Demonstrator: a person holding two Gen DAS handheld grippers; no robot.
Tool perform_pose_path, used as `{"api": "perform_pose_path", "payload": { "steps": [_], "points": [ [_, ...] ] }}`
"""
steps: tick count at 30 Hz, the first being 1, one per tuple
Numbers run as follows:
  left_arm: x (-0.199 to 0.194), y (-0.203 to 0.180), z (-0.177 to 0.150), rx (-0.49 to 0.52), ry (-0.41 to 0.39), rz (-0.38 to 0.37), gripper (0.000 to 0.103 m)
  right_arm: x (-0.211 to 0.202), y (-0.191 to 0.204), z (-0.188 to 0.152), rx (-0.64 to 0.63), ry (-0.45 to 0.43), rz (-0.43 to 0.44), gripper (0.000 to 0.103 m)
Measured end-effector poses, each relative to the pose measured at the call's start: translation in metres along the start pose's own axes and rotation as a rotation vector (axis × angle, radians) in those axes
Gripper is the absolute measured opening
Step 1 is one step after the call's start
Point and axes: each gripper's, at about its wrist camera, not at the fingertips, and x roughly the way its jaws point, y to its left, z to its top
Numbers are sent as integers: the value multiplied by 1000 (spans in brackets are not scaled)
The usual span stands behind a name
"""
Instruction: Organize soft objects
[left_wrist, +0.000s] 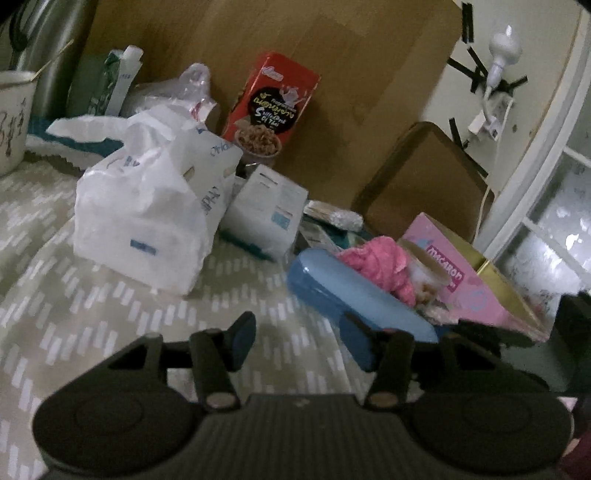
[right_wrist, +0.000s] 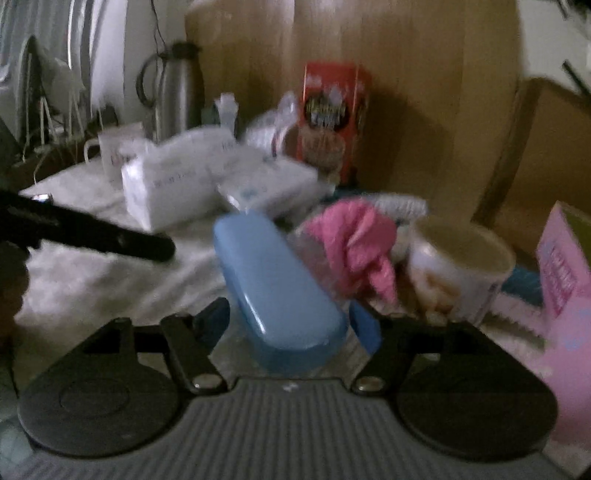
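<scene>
A crumpled pink cloth (left_wrist: 373, 262) (right_wrist: 354, 240) lies on the patterned tablecloth (left_wrist: 92, 314), against the far side of a light blue hard case (left_wrist: 332, 284) (right_wrist: 273, 280). My left gripper (left_wrist: 301, 341) hovers open over bare cloth just left of the case's near end, with nothing between its fingers. My right gripper (right_wrist: 290, 323) is open around the near end of the blue case. Its left finger (right_wrist: 214, 317) stands a little apart from the case, but the view is blurred. A white plastic bag (left_wrist: 147, 206) holding a soft white pack sits further left.
A pink carton (left_wrist: 465, 280) (right_wrist: 569, 295) and a printed paper tub (right_wrist: 458, 266) stand right of the cloth. A white box (left_wrist: 266, 206), a red snack box (left_wrist: 269, 103), a mug (left_wrist: 11, 118) and a steel flask (right_wrist: 181, 96) crowd the back against a wooden board.
</scene>
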Motion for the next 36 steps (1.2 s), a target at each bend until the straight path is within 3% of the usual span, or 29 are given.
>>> {"api": "perform_pose_path", "payload": {
  "steps": [5, 9, 13, 16, 20, 23, 26, 36],
  "points": [
    [-4, 8, -1, -39, -14, -29, 62, -31, 9, -14, 40, 11, 44, 57],
    [5, -15, -3, 33, 48, -37, 59, -79, 8, -42, 12, 43, 86, 57],
    [21, -68, -8, 136, 118, -173, 59, -130, -11, -73, -7, 54, 89, 58],
    [40, -114, -16, 226, 175, -254, 60, -163, -31, -95, 7, 58, -2, 59],
    [71, -156, -29, 262, 280, -311, 60, -197, -54, -120, 60, 45, -203, 70],
    [85, -176, -42, 278, 332, -322, 61, -218, -66, -136, 128, 13, -253, 71],
    [92, -187, -53, 305, 366, -325, 64, -224, -70, -147, 178, -17, -236, 71],
    [71, -187, -59, 289, 399, -272, 71, -205, -83, -143, 116, -64, -167, 75]
  ]
}}
